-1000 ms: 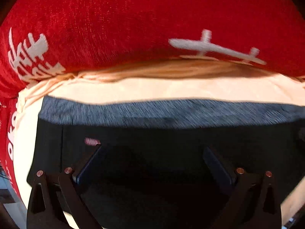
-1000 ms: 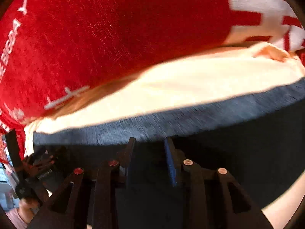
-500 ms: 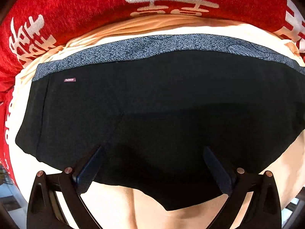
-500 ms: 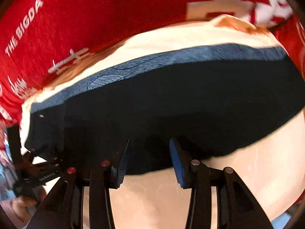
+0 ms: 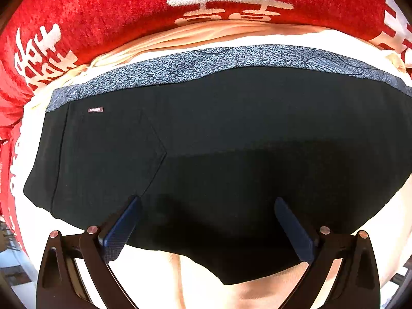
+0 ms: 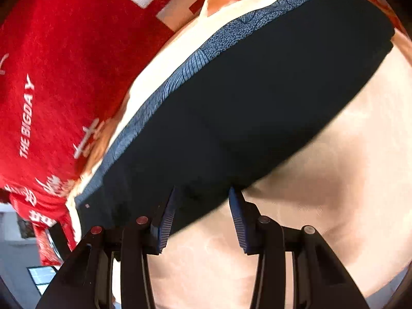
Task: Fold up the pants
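- On a cream sheet [image 5: 257,38] lies one pair of black pants [image 5: 219,141], folded into a flat block, its grey patterned waistband [image 5: 206,59] along the far edge and a small label [image 5: 95,109] near the left corner.
- Over its near edge the left gripper [image 5: 206,221] points steeply down, jaws spread wide, nothing clamped between them.
- Seen from the right wrist, the pants [image 6: 244,103] run diagonally; the right gripper [image 6: 203,206], rolled sideways, hangs over their near edge, jaws narrower and closing, pads not pressing the cloth.
- Beyond the sheet spreads one red blanket [image 5: 103,13] with white lettering.
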Demonstrator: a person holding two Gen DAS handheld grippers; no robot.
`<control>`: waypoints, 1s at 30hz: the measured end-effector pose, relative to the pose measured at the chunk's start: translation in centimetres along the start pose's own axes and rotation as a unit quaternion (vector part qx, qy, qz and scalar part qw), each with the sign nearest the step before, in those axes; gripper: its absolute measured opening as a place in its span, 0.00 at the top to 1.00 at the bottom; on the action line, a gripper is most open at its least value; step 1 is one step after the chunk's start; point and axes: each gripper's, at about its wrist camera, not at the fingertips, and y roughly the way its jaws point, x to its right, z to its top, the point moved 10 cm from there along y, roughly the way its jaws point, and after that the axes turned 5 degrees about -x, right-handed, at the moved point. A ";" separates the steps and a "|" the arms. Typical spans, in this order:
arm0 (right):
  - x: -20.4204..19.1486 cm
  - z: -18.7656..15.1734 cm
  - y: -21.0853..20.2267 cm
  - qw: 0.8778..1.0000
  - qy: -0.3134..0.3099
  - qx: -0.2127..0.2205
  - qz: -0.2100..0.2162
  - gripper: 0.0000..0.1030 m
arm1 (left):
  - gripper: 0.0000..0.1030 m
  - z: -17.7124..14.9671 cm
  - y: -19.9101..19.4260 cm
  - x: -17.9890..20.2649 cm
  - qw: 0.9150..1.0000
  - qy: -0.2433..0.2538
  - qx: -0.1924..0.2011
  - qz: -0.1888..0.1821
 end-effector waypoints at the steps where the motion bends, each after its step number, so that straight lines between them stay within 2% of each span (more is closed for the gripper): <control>1: 0.2 0.2 0.0 1.000 0.008 -0.001 0.000 0.81 | 0.00 0.0 0.0 0.0 1.000 -0.001 -0.001 0.001; 2: 0.5 0.4 -0.4 1.000 0.007 0.003 -0.011 0.92 | 0.00 0.0 0.0 0.1 1.000 -0.001 0.000 0.002; 4: 0.2 0.3 -1.1 1.000 -0.001 0.010 -0.002 0.93 | 0.00 -0.1 0.1 -0.1 1.000 -0.001 0.004 0.002; 5: 0.3 0.1 -1.2 1.000 -0.008 0.010 -0.011 0.93 | 0.00 -0.1 0.2 -0.2 1.000 -0.003 0.006 0.002; 8: 2.2 -0.3 -0.2 0.997 -0.038 0.005 -0.072 0.93 | 0.00 -0.3 -0.2 0.0 1.000 -0.008 0.002 0.003; 11: 2.5 -0.4 -0.5 0.997 -0.033 -0.001 -0.063 0.90 | 0.00 -0.2 0.0 -0.1 1.000 -0.006 0.003 0.006; 12: 2.4 -0.4 -1.0 0.997 -0.033 0.001 -0.067 0.84 | 0.00 -0.2 0.0 -0.1 1.000 -0.004 0.004 0.007; 14: 1.7 -0.5 -2.2 0.996 -0.039 0.008 -0.075 0.84 | 0.00 -0.2 -0.1 0.0 1.000 -0.004 0.004 0.009; 18: -0.9 0.2 -3.6 0.987 -0.118 0.032 -0.100 0.80 | 0.00 -0.3 -0.1 0.1 1.000 -0.007 0.003 0.013; 22: -2.5 1.2 -0.6 0.980 -0.158 0.014 -0.121 0.77 | 0.00 -0.4 -0.3 0.2 1.000 -0.007 0.002 0.015; 24: -1.3 1.2 1.3 0.977 -0.154 -0.009 -0.144 0.77 | 0.00 -0.5 -0.5 0.4 1.000 -0.007 0.001 0.015; 25: -1.0 1.2 1.6 0.979 -0.149 -0.009 -0.140 0.77 | 0.00 -0.5 -0.5 0.4 1.000 -0.007 0.001 0.015; 26: -0.8 1.5 1.3 0.981 -0.141 -0.002 -0.133 0.77 | 0.00 -0.4 -0.4 0.4 1.000 -0.007 0.002 0.015; 29: 0.9 2.0 -0.6 0.979 -0.118 0.016 -0.164 0.77 | 0.00 -0.4 -0.5 0.4 1.000 -0.005 0.001 0.016; 30: 1.5 2.0 -1.2 0.981 -0.107 0.015 -0.160 0.77 | 0.00 -0.3 -0.5 0.4 1.000 -0.006 -0.001 0.017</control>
